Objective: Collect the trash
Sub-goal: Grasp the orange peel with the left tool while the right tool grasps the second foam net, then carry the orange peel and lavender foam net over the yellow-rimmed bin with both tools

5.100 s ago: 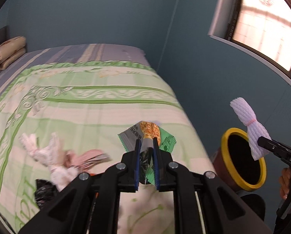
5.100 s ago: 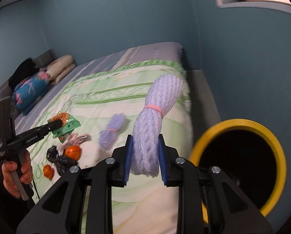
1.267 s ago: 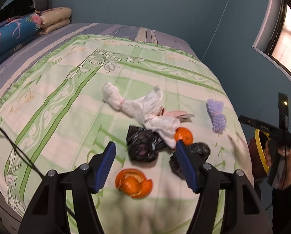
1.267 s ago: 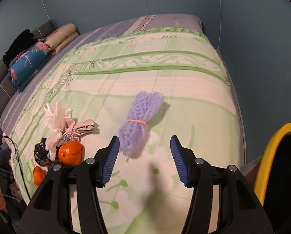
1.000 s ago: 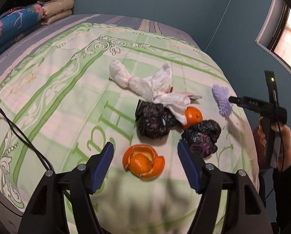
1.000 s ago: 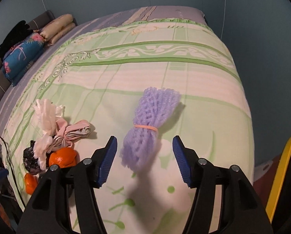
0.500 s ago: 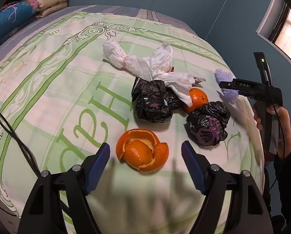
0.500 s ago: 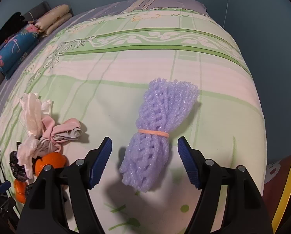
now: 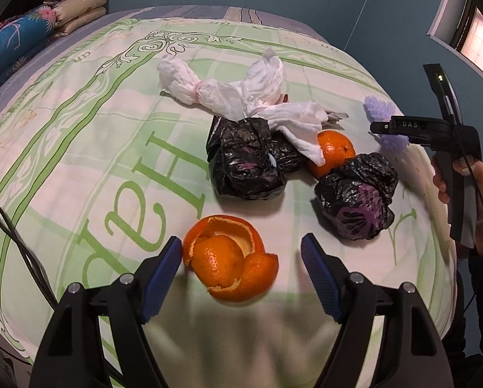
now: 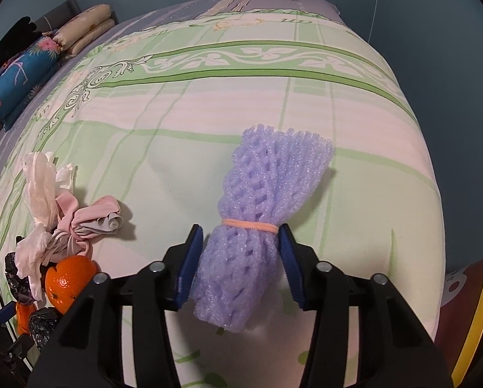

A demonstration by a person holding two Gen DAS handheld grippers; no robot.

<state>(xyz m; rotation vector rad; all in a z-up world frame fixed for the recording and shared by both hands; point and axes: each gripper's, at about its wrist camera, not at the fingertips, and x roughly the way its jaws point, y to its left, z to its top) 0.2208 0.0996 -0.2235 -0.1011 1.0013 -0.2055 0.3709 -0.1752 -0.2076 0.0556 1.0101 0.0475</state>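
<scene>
Our left gripper (image 9: 241, 252) gaped around the peel (image 9: 230, 257); our right gripper (image 10: 239, 249) straddled the net (image 10: 260, 223) on the bed (image 10: 209, 103), unclamped. Squeezing might crumble the peel or snag bedding.

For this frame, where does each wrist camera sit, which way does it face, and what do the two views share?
Left wrist: behind the open left gripper, looking down at the orange peel on the bed; the right hand shows.
Right wrist: behind the open right gripper, facing the purple foam net between its fingers.
Shared: foam net, whole orange, bed.
</scene>
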